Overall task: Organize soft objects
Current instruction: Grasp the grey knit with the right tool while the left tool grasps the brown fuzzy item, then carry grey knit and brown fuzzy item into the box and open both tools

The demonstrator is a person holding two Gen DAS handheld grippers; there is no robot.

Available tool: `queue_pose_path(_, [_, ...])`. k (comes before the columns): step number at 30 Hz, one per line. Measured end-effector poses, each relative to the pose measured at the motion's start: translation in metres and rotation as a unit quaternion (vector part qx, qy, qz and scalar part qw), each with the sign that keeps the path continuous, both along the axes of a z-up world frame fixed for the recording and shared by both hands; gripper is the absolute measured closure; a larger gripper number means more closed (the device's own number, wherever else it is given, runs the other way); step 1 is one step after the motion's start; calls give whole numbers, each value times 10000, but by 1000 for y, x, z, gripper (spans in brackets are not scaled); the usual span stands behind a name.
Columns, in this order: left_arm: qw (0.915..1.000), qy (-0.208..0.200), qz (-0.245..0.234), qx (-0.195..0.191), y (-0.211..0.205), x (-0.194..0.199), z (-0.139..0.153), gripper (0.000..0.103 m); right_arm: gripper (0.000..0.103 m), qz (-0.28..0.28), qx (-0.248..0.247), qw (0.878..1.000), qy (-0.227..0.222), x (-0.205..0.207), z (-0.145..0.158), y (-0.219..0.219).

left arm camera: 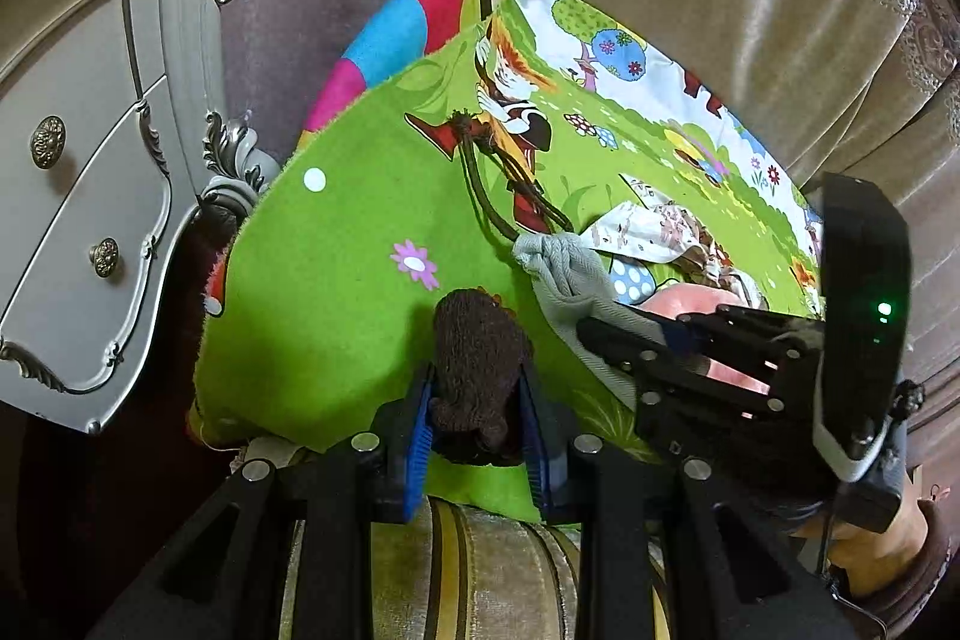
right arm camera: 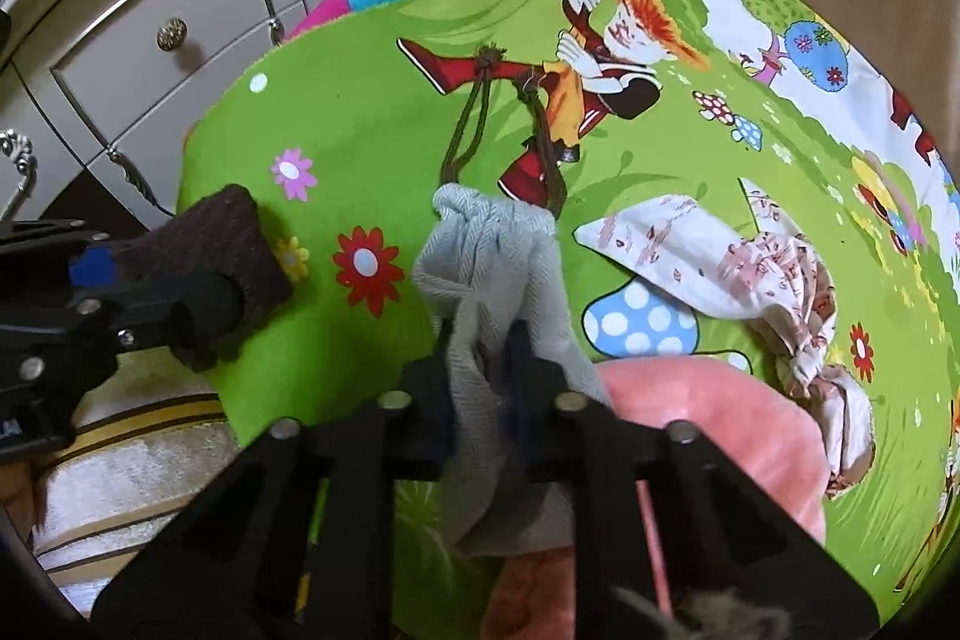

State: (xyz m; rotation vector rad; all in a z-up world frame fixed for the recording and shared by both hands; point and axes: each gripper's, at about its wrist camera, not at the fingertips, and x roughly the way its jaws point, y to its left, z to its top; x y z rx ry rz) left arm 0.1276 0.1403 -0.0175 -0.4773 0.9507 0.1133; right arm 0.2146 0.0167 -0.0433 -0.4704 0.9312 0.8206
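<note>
Left tongs (left arm camera: 477, 400) clamp a brown knit piece (left arm camera: 480, 346); at its 2 o'clock, right tongs (right arm camera: 480, 370) pinch a grey drawstring pouch (right arm camera: 492, 268) on the green blanket (right arm camera: 336, 148)

No legible text, brand or number shows anywhere. The white printed cloth pouch (right arm camera: 708, 256) carries rows of small pinkish marks too blurred to read, and the green cartoon-print blanket (right arm camera: 372, 148) bears pictures only, no words.

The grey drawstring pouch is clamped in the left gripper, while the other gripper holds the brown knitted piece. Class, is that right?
Not quite. The grey drawstring pouch is clamped in the right gripper, as the right wrist view shows. The left gripper holds the brown knitted piece.
</note>
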Motion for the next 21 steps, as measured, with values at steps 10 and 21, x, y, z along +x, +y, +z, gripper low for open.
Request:
queue_pose_path(10, [9994, -316, 93, 77, -7, -10, 19, 75, 92, -394, 611, 9972, -150, -20, 36, -33])
queue_pose_path(21, [9987, -486, -83, 128, -39, -17, 39, 75, 92, -947, 1011, 9899, -293, -52, 61, -87])
